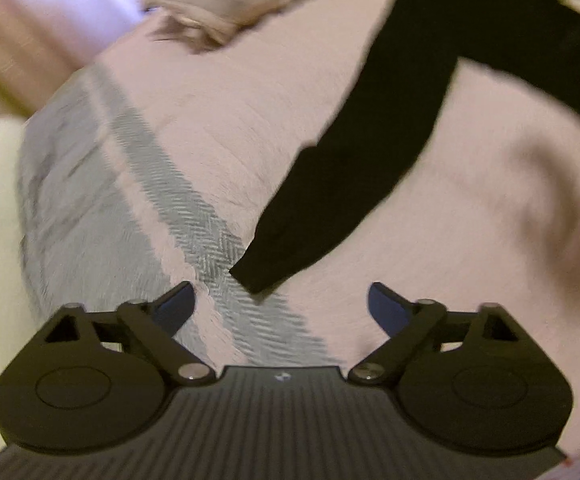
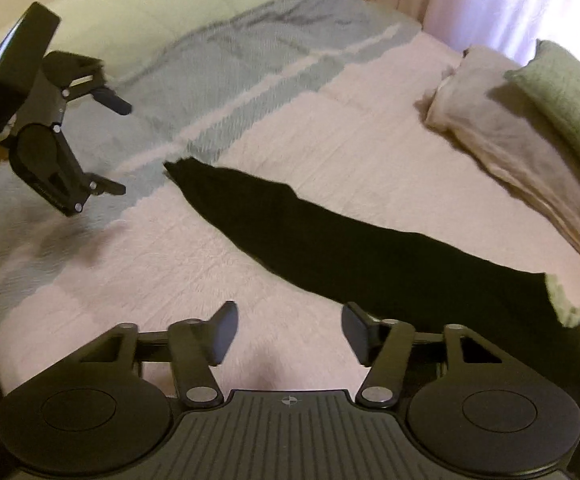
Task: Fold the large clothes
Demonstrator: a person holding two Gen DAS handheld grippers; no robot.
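Right wrist | black garment flat on bed | left hand-held gripper released | right hand-held gripper released

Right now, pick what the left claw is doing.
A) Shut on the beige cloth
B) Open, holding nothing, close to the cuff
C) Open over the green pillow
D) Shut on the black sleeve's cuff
B: the left claw has its fingers spread with bare blanket between them, and the cuff of the black sleeve lies just ahead, untouched.

Pink bedspread (backlit curtains)
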